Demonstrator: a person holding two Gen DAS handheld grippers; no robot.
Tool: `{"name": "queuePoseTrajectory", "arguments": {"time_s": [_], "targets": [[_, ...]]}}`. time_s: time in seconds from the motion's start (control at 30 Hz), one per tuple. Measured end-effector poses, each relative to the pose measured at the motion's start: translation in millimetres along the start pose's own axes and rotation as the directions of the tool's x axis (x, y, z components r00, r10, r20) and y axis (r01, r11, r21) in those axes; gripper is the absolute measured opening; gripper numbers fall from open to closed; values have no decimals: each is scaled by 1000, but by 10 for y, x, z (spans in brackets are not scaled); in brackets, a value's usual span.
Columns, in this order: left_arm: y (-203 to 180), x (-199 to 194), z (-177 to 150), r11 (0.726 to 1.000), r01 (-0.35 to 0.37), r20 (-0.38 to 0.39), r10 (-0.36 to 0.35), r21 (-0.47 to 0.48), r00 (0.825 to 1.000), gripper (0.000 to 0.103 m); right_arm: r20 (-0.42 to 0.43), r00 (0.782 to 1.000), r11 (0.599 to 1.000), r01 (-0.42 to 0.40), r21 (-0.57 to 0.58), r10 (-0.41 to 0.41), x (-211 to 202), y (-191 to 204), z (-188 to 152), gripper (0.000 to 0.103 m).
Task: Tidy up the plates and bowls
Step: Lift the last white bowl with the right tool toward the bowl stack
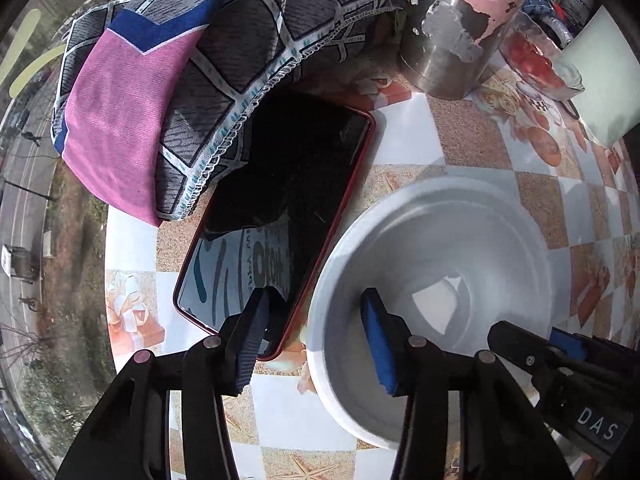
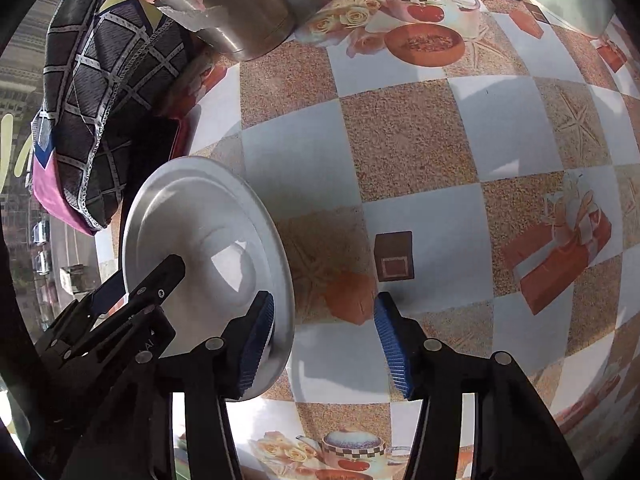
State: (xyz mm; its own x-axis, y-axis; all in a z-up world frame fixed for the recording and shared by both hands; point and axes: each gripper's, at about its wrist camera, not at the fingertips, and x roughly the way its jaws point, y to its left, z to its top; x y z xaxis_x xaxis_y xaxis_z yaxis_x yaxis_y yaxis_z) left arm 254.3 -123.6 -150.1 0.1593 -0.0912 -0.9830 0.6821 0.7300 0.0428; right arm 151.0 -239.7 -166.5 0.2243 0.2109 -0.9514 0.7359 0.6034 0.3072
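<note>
A white bowl stands on the checkered tablecloth. My left gripper is open and straddles the bowl's left rim: one blue pad is inside the bowl, the other outside over a phone. My right gripper is open and straddles the bowl's right rim, with its left pad inside and its right pad over the table. Each gripper shows in the other's view, at the far side of the bowl.
A red-cased phone lies just left of the bowl, partly under a patterned cloth bundle. A peeling pink metal tumbler and a glass container with red contents stand behind. The table edge is at the left.
</note>
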Motion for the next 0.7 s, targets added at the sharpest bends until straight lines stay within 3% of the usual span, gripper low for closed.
{"name": "queuePoseTrajectory", "arguments": {"time_s": [0.03,0.13,0.27,0.4,0.7], "targets": [[-30,-12,-2,1000,11,2,-11,14,1000,42,-11,1000,1000,-20,-5,20,11,-9,5,34],[-170,-15,-50,996,63,-32,-61,56,998,27,-54,998,999,-45,-22,43,53,-12,-3,25],[-319,-54,-309,994,50,-56,-44,100,997,28,-81,997,996,-1,-90,-6,66,12,-172,21],[-444,-114,-788,990,65,-96,-53,128,994,28,-117,993,992,13,-123,-28,45,-113,-494,21],[-570,-303,-2040,982,84,-177,-53,170,983,33,-213,972,982,59,-177,-97,9,-349,-1590,22]]}}
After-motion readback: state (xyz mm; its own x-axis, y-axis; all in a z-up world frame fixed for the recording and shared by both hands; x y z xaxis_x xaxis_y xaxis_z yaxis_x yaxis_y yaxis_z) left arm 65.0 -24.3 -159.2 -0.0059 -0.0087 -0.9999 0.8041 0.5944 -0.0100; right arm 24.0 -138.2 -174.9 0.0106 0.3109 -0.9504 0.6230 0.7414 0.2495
